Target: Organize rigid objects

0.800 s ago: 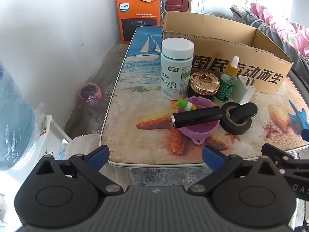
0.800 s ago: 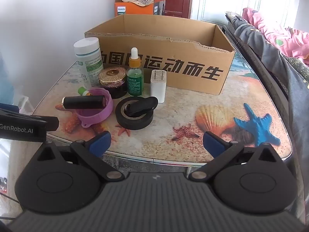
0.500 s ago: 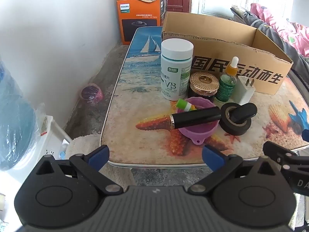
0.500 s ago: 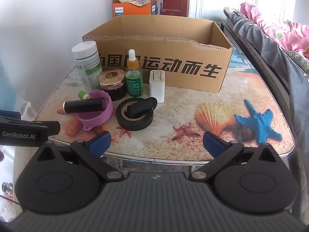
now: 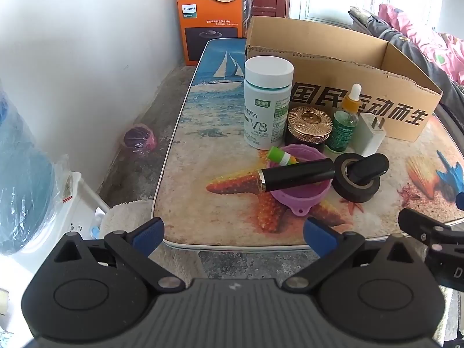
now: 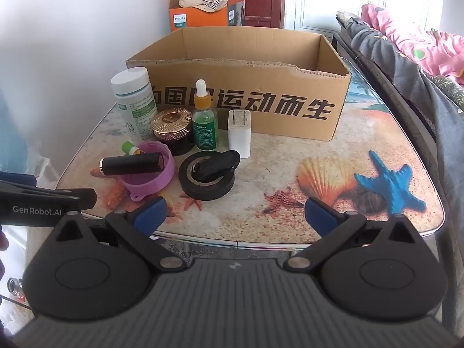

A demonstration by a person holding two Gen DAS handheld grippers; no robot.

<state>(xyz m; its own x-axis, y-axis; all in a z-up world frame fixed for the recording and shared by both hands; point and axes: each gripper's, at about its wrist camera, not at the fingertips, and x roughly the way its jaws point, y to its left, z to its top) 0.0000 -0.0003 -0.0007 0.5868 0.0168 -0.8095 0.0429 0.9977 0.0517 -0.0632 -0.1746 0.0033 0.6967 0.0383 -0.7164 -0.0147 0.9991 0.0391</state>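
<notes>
Nothing sorted yet: open brown cardboard box (image 6: 246, 98) looks empty inside as far as visible; white pill bottle (image 5: 268, 101), black tape roll (image 6: 207, 181) etc. on bench (image 6: 362, 133). Left tongs (image 5: 233, 235) & right tongs (image 6: 235, 217) wide, empty.

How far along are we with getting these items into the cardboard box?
Nothing looks done: what shows of the cardboard box interior is bare. Nothing is in hand; the left gripper and right gripper are open short of the table. All items remain outside, including the white bottle and tape roll.
</notes>
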